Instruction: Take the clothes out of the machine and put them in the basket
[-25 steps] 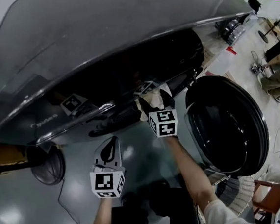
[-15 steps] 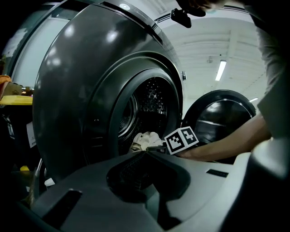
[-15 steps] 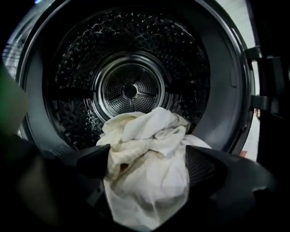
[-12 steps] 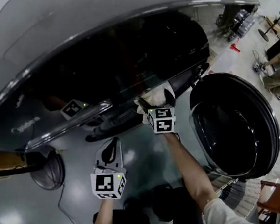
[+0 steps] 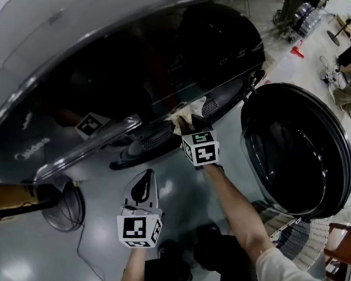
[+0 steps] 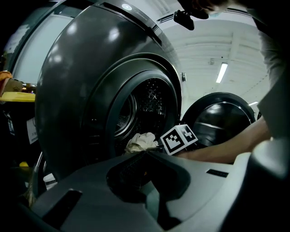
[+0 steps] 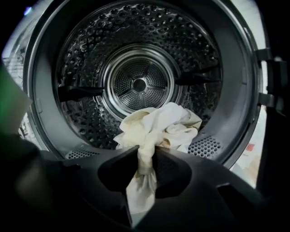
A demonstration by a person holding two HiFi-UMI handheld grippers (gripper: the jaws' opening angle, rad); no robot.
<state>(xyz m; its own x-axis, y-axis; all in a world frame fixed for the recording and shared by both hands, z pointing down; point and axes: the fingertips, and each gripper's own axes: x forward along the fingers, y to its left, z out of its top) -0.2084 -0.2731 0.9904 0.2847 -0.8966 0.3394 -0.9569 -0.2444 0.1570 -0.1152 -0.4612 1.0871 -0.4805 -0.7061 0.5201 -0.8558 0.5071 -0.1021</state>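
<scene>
drum point(image 7: 139, 84): door point(image 5: 295, 148) swung open, cream cloth point(image 7: 156, 124) bunched at the front lip | right hand-held gripper point(image 7: 146, 152): jaws just closed narrow, pinching the cloth | left hand-held gripper point(image 6: 145, 153): jaws together, empty, outside the drum

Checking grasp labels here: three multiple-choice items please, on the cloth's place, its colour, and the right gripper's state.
1. Where is the cloth?
A. on the floor
B. at the mouth of the drum
C. deep at the drum's back
2. What colour is it?
A. red
B. cream white
C. dark blue
3. How is the right gripper?
A. open, empty
B. open, above the cloth
C. shut on the cloth
Answers:
1 B: it lies at the drum's front lip.
2 B: it shows pale cream against the grey drum.
3 C: its jaws have just closed and pinch a fold of the cloth.
</scene>
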